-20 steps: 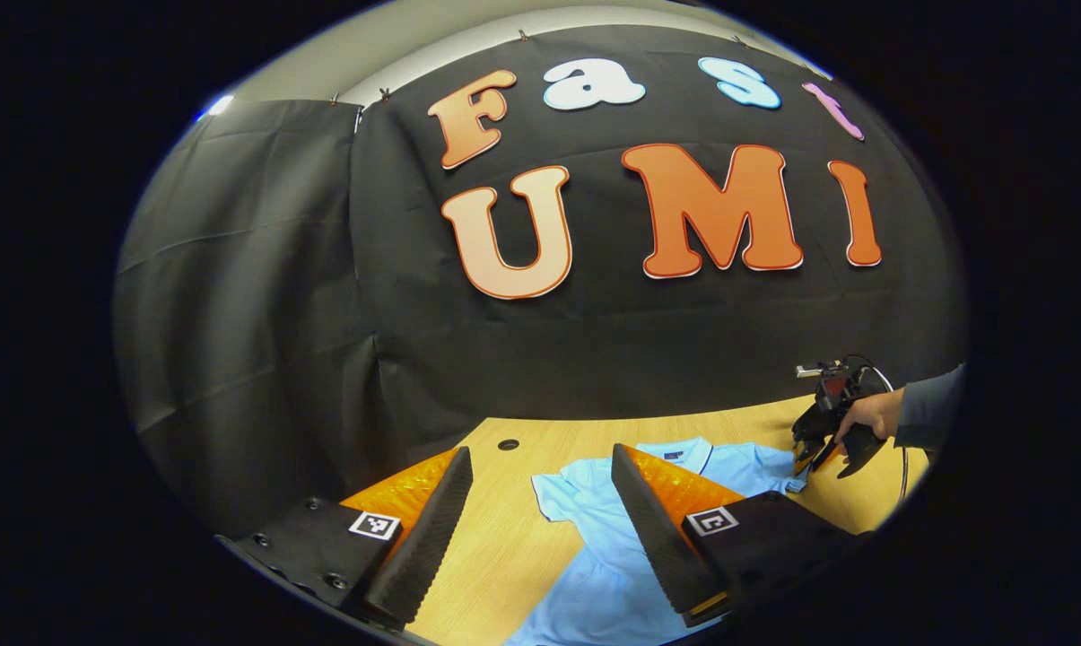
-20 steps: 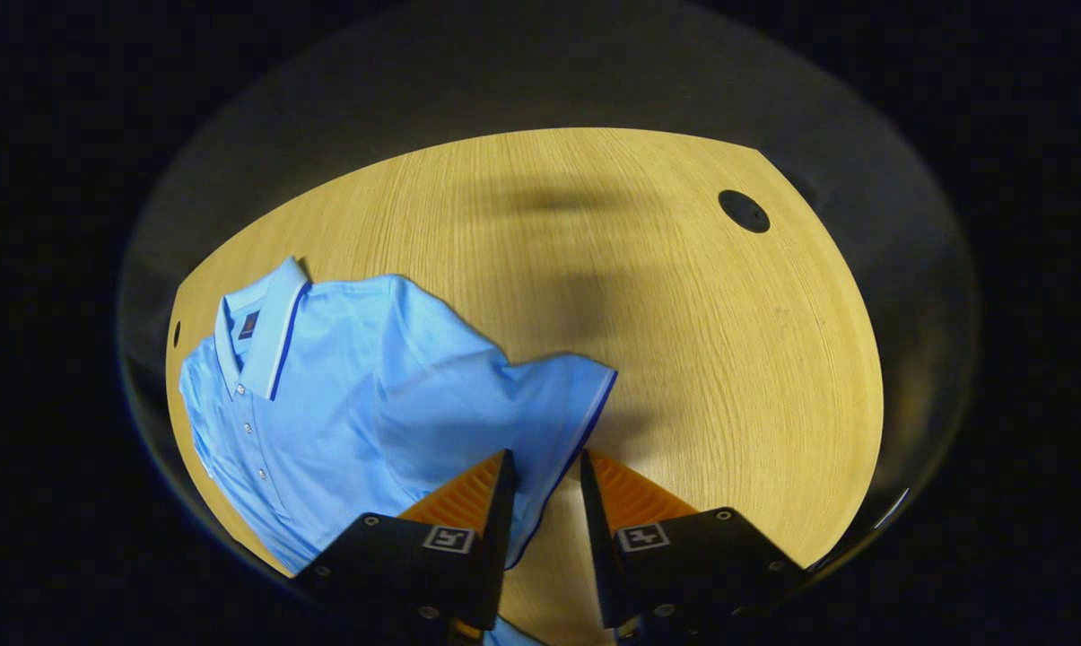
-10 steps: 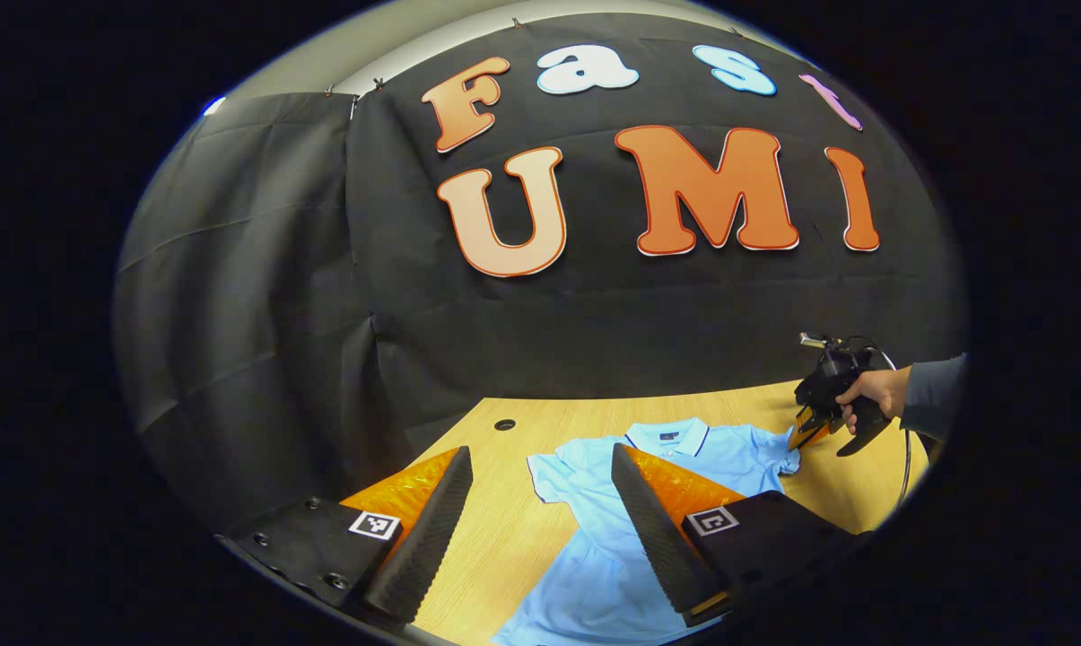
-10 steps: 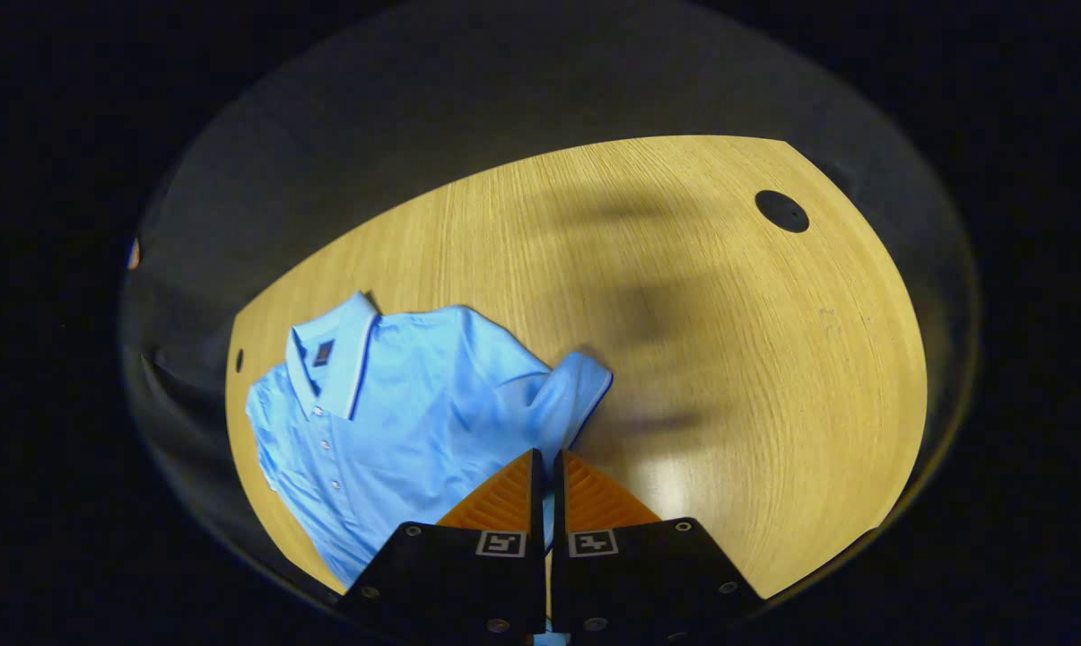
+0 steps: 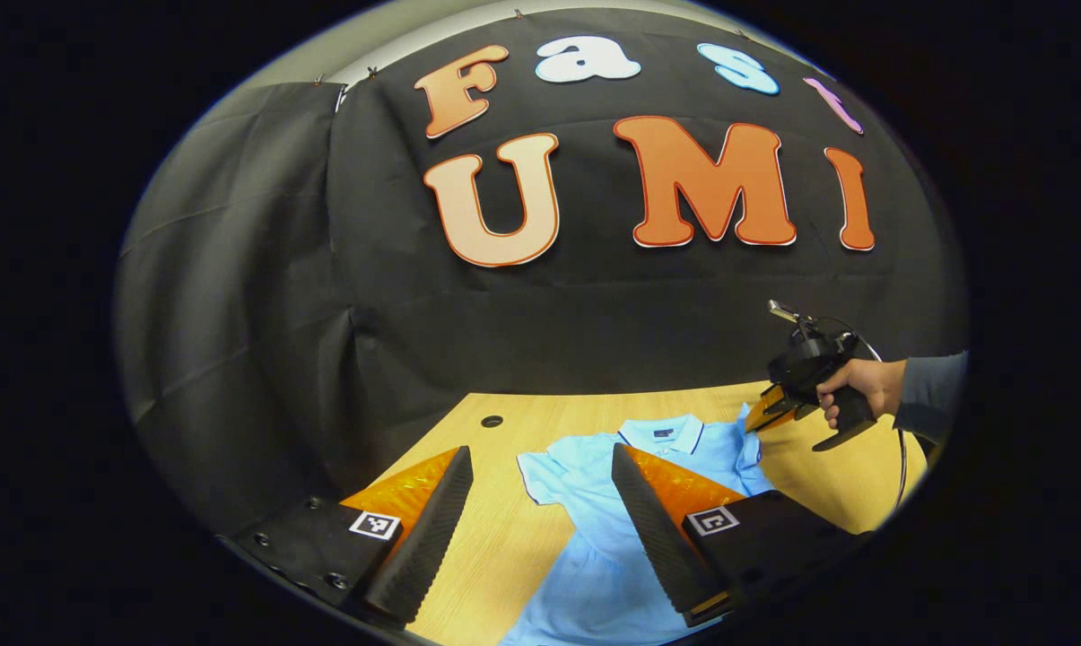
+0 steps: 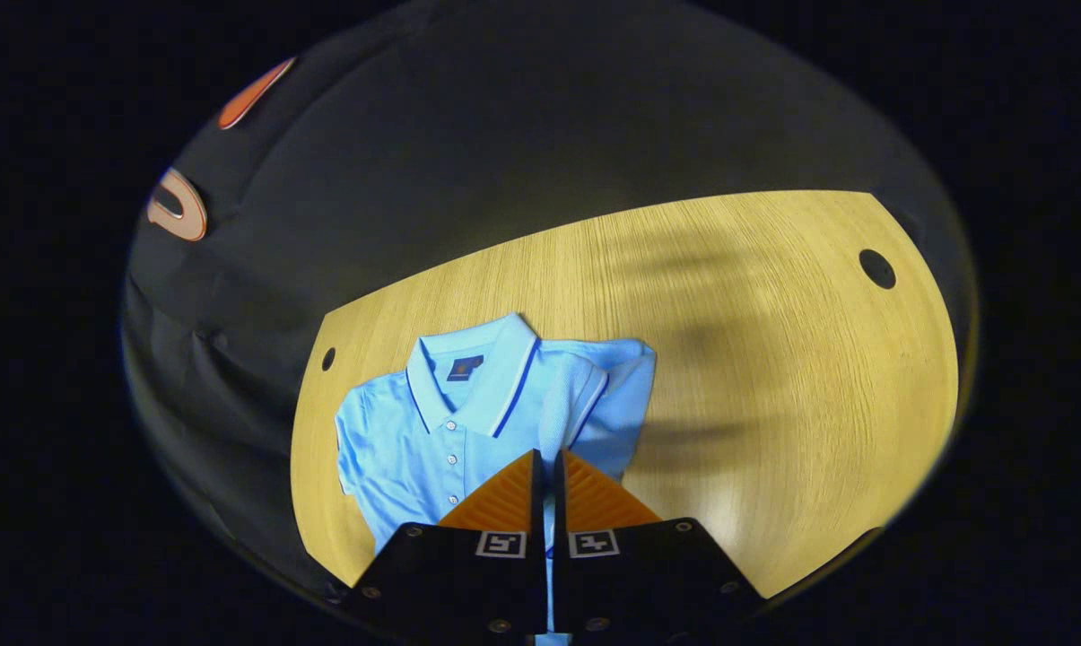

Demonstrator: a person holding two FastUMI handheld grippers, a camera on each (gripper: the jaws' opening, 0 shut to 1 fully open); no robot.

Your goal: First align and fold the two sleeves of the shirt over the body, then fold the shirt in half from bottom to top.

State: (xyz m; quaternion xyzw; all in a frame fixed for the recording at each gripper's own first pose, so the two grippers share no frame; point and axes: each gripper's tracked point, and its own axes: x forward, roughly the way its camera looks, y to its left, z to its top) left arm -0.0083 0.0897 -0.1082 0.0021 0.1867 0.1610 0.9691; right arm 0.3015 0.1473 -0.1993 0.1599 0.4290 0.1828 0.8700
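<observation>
Your left tongs (image 5: 540,511) hang wide open and empty in the left gripper view, above the bench (image 5: 495,547); the shirt (image 5: 612,547) lies flat ahead, collar away, its near sleeve (image 5: 540,471) between the fingers. Farther off, your right tongs (image 5: 760,417) lift the other sleeve. In the right gripper view, those tongs (image 6: 544,467) are pinched on that sleeve (image 6: 594,413), doubled over the shirt's body (image 6: 414,449).

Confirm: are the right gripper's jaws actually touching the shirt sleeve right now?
Touching. In the right gripper view, the right gripper has its jaws closed together with the blue-edged sleeve of the shirt running up into them, lifted and drawn over the body.
</observation>
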